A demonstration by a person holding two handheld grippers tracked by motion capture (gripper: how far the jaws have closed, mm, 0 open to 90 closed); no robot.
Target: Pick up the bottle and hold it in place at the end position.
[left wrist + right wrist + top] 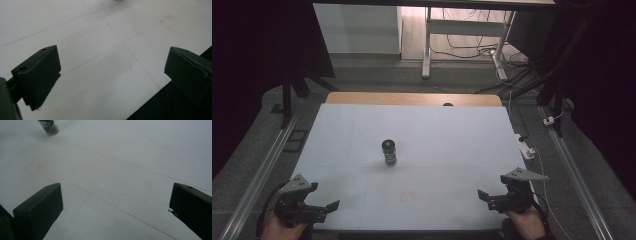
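Observation:
A small dark bottle (389, 152) with a black cap stands upright near the middle of the white table (447, 135). Its base shows at the top left of the right gripper view (50, 127). My left gripper (331, 206) rests at the table's front left corner, held by a hand, jaws wide apart with nothing between them (112, 80). At the front right, my right gripper (484, 196) is also open and empty (116, 212), pointing inward over the bare table. Both grippers are well away from the bottle.
Thin seam lines and a faint reddish mark (406, 197) cross the white surface. A metal rail (262, 170) runs along the left side, another (579, 175) along the right. A white power strip (526, 148) and cables lie past the right edge. Desk legs (427, 45) stand behind.

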